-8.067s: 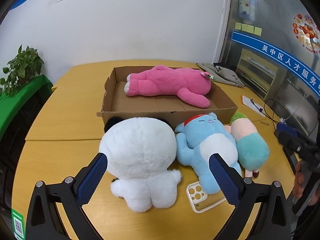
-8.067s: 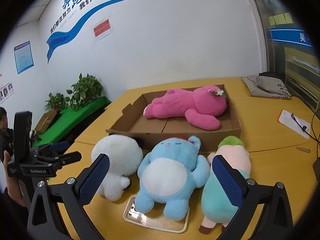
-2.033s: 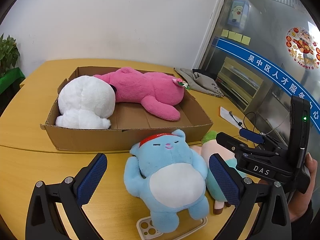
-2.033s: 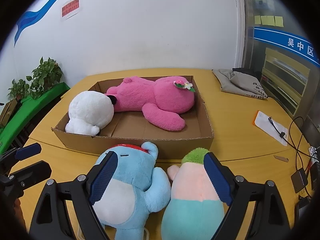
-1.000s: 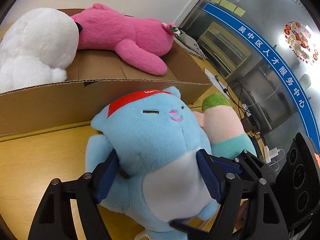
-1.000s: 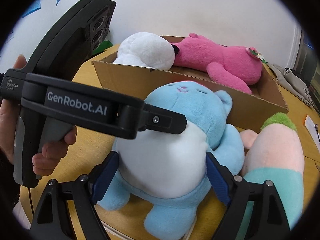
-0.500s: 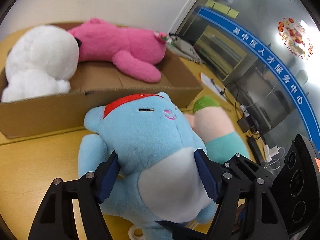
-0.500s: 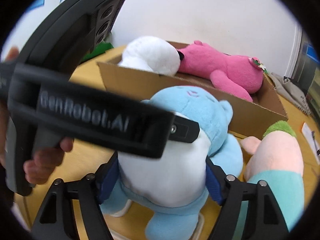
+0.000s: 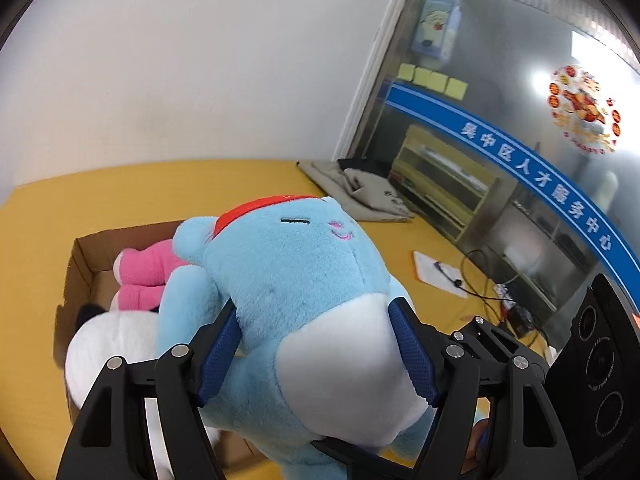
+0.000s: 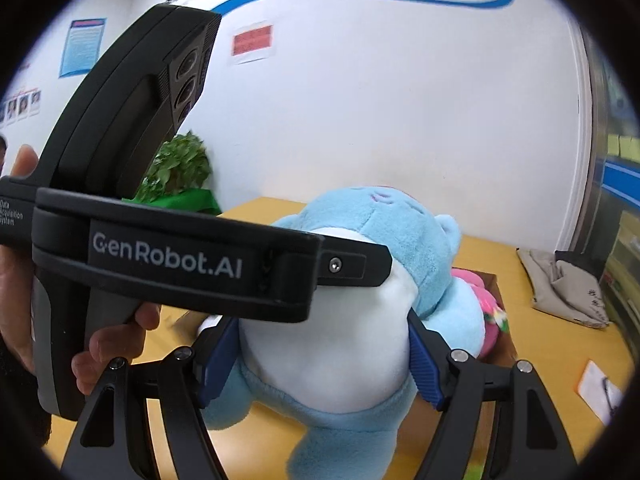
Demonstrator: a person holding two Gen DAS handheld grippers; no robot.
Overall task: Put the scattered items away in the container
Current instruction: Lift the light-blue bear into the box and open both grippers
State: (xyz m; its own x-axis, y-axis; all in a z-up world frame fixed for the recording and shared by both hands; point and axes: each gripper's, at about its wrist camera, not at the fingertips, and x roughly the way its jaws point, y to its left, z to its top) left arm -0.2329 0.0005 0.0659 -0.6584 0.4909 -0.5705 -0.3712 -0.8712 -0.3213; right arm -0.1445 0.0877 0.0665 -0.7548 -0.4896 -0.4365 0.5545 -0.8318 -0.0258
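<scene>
Both grippers clamped on the blue plush

The left gripper (image 9: 316, 354) and right gripper (image 10: 322, 358) squeezed the blue plush (image 9: 296, 280) at its belly, holding it above the box (image 9: 80, 264), where pink plush (image 9: 148, 272) and white plush (image 9: 112, 340) lay.

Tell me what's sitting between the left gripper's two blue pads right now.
The blue plush toy: the left gripper squeezes its body at both sides, seen in the left wrist view.

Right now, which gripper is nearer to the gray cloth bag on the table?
Right, by a hedged estimate. Both the left gripper and the right gripper clamp the blue plush; the gray cloth bag lies beyond on the right gripper's side.
</scene>
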